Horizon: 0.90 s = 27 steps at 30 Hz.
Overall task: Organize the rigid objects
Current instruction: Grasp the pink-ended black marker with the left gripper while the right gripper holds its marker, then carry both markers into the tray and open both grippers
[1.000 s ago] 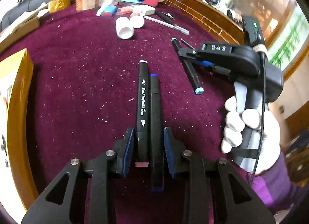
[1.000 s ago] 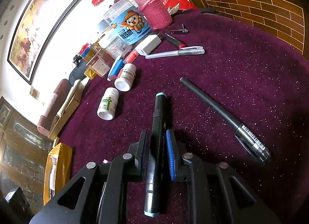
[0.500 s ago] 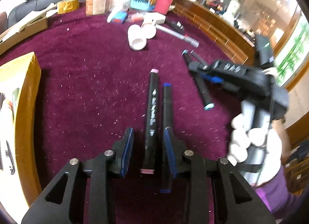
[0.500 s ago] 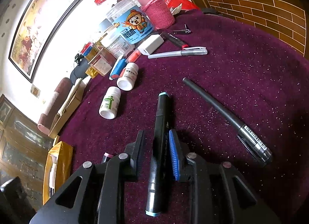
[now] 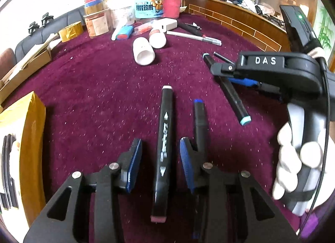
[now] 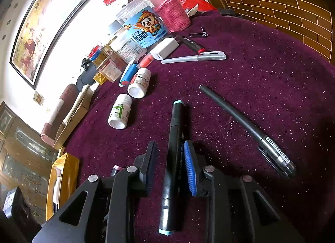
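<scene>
On the maroon cloth [image 5: 94,96], my left gripper [image 5: 160,147] has its jaws opening. A black marker with pink caps [image 5: 164,138] lies between the pads with a gap on each side. A blue-capped marker [image 5: 200,117] lies just outside the right finger, partly under it. My right gripper [image 6: 170,148] is opening too, and the teal-capped marker [image 6: 174,136] rests on the cloth between its pads, close to the right one and clear of the left. In the left wrist view a white-gloved hand [image 5: 293,153] holds the right gripper [image 5: 222,71] over that teal-capped marker [image 5: 232,96].
A black pen with a barcode [image 6: 247,125] lies to the right. Two white pill bottles [image 6: 120,113] [image 6: 140,81], a white pen [image 6: 194,58], a white box [image 6: 165,49] and jars [image 6: 142,25] crowd the far side. A yellow packet [image 5: 25,138] lies at the left.
The left jaws widened and shifted left: both markers were between them, now only the pink-capped one is. The right jaws spread off the teal-capped marker, which stays put.
</scene>
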Each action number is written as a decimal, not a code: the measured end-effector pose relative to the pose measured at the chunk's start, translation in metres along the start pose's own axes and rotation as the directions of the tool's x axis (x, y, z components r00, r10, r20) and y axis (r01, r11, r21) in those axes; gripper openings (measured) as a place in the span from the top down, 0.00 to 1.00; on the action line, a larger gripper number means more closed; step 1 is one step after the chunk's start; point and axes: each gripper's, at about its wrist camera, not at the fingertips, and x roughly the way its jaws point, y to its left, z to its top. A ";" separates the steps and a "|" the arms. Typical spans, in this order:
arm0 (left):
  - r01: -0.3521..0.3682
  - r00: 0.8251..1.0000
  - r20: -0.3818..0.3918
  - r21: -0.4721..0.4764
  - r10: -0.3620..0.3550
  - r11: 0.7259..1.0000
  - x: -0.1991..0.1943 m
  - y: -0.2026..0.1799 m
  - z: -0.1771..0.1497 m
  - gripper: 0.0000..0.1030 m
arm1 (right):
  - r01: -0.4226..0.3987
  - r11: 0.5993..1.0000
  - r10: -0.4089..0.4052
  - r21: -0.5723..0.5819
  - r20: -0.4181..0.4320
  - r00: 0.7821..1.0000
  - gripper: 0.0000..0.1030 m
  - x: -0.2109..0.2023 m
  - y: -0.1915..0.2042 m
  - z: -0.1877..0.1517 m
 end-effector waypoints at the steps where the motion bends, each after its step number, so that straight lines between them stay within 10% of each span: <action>1: 0.002 1.000 0.001 -0.002 -0.002 1.000 0.000 0.001 0.000 0.72 | -0.001 1.000 0.001 0.001 0.000 1.000 0.76 0.000 0.000 0.000; 2: 0.037 0.999 0.002 -0.012 -0.037 0.999 -0.003 0.003 -0.001 0.89 | -0.002 1.000 0.002 0.001 0.000 1.000 0.76 0.000 0.000 0.000; 16: 0.316 0.944 0.185 -0.288 -0.271 0.904 -0.095 0.059 -0.058 0.88 | 0.008 0.996 -0.008 -0.092 -0.001 1.000 0.55 0.002 0.017 -0.005; 24: 0.280 0.942 0.299 -0.443 -0.154 0.851 -0.166 0.141 -0.112 0.88 | 0.283 0.893 -0.304 -0.351 -0.007 0.953 0.87 0.009 0.053 -0.017; 27: 0.250 0.946 0.312 -0.523 -0.090 0.815 -0.177 0.175 -0.135 0.88 | 0.198 0.947 -0.221 -0.253 -0.069 0.973 0.87 -0.002 0.040 -0.015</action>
